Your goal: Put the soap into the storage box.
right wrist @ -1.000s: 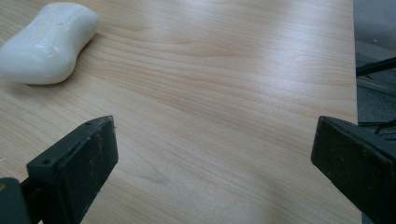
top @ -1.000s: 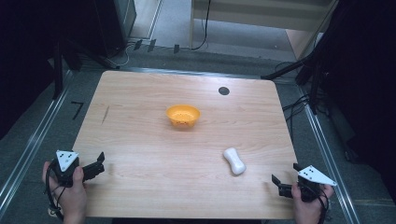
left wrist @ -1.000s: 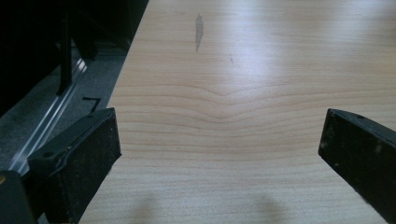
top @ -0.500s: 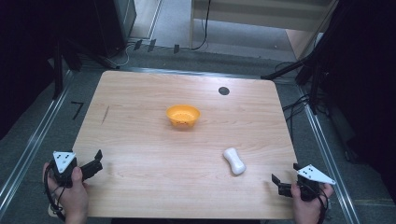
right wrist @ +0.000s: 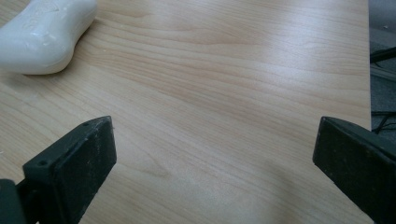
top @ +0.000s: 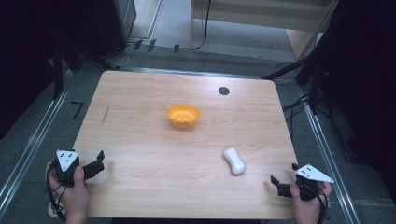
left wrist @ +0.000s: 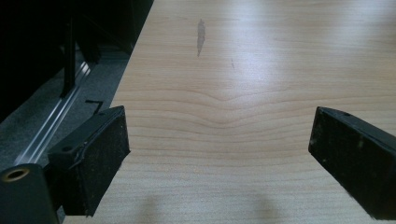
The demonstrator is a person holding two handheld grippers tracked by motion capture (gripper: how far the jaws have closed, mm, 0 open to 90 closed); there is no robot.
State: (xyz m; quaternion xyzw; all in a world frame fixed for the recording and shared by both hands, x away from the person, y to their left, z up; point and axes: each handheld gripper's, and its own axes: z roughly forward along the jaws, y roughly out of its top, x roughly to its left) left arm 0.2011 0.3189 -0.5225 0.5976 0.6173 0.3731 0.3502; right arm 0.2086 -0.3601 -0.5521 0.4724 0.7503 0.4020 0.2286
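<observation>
A: Where is the white soap bar [top: 234, 161] lying?

B: On the desk [top: 140, 140], towards its near right corner, set a little way in from both the near edge and the right edge. There is one bar only, and nothing touches it. In the right gripper view it sits at the far left [right wrist: 44, 32], well ahead of the jaws.

A: And the tongs, how many?

B: Two, one in each hand. The right gripper [top: 276, 183] is held over the near right corner, near the soap bar but apart from it; its jaws stand wide apart with bare wood between them. The left gripper [top: 97, 161] is over the near left corner (well away from the soap), and its jaws are likewise spread wide, holding nothing.

A: Anything else on the desk?

B: One orange bowl [top: 183, 115], upright, near the middle and slightly towards the far edge. One small dark round spot [top: 223, 91] lies close to the far edge, right of centre. One short grey streak [top: 106, 113] marks the wood near the left edge; the left gripper view shows it too [left wrist: 201, 35], far ahead of the jaws
</observation>
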